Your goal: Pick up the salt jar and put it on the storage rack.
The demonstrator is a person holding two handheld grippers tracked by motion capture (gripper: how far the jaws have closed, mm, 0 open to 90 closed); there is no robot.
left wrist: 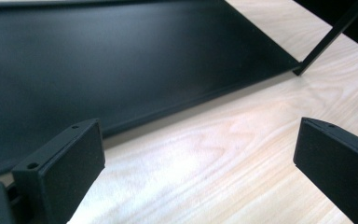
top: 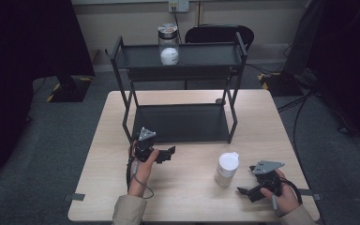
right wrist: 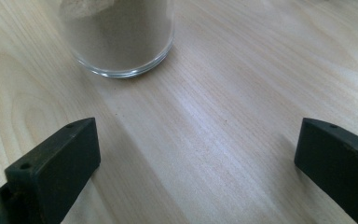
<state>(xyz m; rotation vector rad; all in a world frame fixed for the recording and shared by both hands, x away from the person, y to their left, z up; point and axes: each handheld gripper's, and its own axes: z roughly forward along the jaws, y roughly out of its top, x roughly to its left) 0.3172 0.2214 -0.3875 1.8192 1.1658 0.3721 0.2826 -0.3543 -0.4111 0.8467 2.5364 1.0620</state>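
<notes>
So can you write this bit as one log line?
left gripper: open, by rack | right gripper: open, near jar | jar: upright on table, untouched

**Where the three cameras look**

The whole surface [top: 187, 187] is seen from high up, looking forward and down, from far off. The left gripper view is set low and very close, facing the black shelf [left wrist: 121, 60] at its bottom edge. The right gripper view is also low and close, facing the jar [right wrist: 121, 37]. The shelf [top: 183, 123] and the jar [top: 227, 168] are seen from above too.
</notes>
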